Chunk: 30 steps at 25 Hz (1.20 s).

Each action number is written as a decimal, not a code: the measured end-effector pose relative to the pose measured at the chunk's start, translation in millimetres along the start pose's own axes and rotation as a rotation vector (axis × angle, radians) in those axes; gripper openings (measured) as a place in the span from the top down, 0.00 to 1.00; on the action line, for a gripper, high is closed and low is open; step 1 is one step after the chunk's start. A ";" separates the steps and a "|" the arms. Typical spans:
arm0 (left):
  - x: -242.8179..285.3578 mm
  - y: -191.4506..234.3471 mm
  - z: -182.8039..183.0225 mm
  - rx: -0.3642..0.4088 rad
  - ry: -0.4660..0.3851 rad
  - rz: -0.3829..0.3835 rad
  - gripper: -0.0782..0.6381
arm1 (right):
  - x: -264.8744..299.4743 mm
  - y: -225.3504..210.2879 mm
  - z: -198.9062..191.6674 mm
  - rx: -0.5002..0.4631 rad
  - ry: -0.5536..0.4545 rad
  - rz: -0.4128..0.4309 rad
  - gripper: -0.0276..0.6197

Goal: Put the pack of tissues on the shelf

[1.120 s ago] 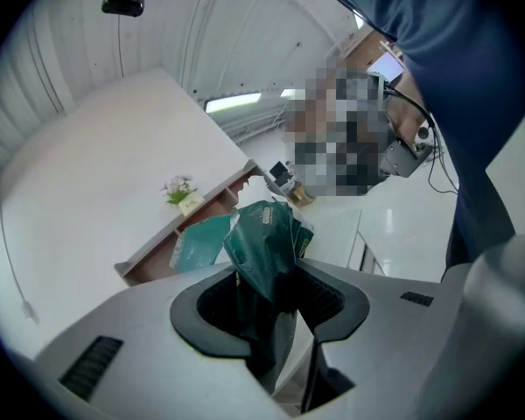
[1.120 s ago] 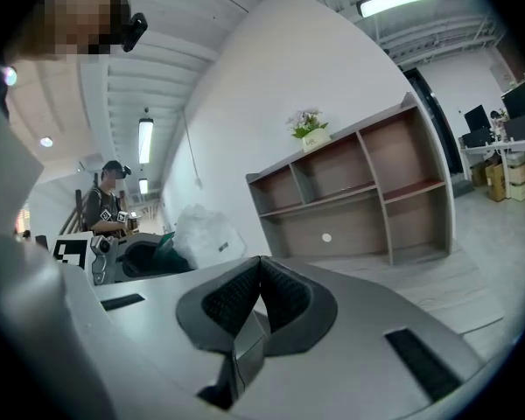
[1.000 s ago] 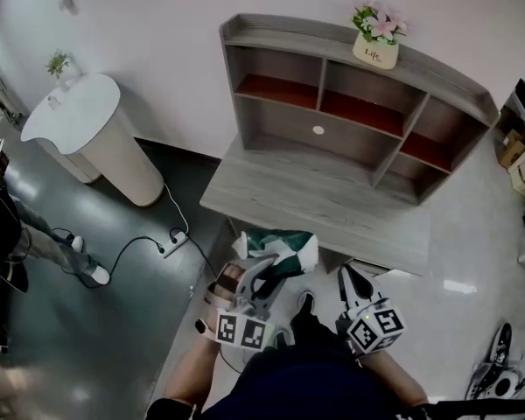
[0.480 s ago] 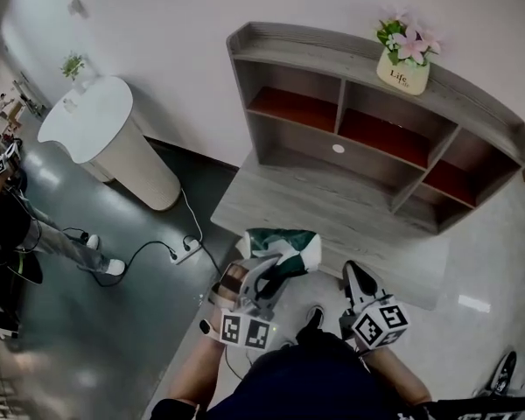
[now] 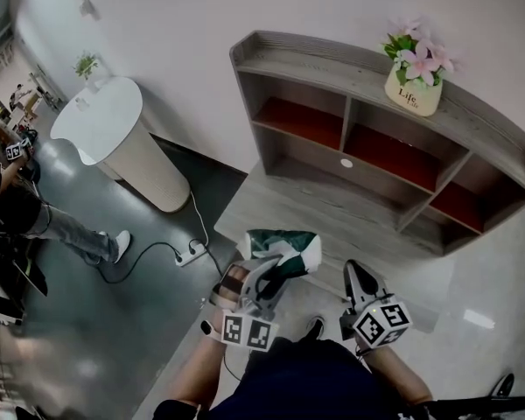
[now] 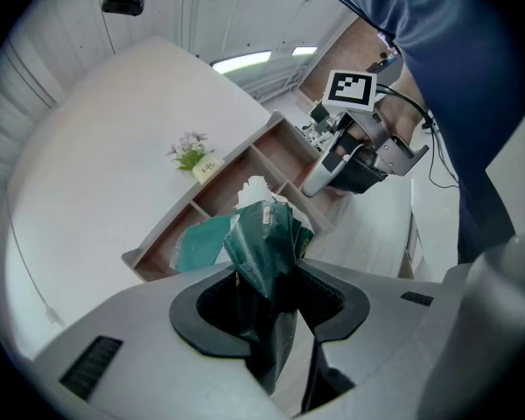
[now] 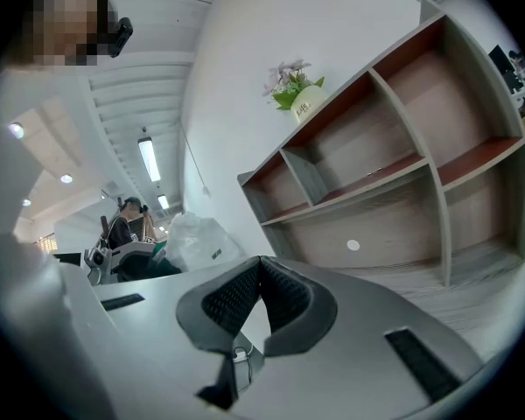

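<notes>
Left tool [image 5: 268, 280] is pinching the pack of tissues [image 5: 285, 247] by its green wrapper. The jaws are only a little apart, with the crinkly plastic squeezed between the pads, and the rest of the pack sticks out past the tips. It's up in the air over the front edge of the wooden bench [image 5: 332, 213], well short of the shelf [image 5: 332, 64], so not on it yet. Right tool [image 5: 360, 280] is just beside it, tips pressed together, nothing in them. A flower pot [image 5: 414, 90] sits on the shelf's top board.
</notes>
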State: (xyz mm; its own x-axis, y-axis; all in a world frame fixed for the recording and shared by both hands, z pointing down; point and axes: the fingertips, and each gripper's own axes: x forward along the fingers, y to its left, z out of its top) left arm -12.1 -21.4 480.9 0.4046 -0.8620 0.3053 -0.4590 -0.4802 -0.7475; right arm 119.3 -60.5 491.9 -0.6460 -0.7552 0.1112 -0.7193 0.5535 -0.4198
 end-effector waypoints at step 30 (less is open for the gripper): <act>82.7 105.3 -71.1 0.030 -0.082 -0.030 0.67 | 103.6 -14.8 26.0 -0.011 -0.019 -0.112 0.94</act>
State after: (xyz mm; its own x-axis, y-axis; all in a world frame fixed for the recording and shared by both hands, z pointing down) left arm -83.1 -154.8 469.4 0.4816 -0.8308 0.2791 -0.4227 -0.4991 -0.7564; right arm 69.6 -156.0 486.2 -0.5564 -0.8190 0.1399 -0.7896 0.4687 -0.3961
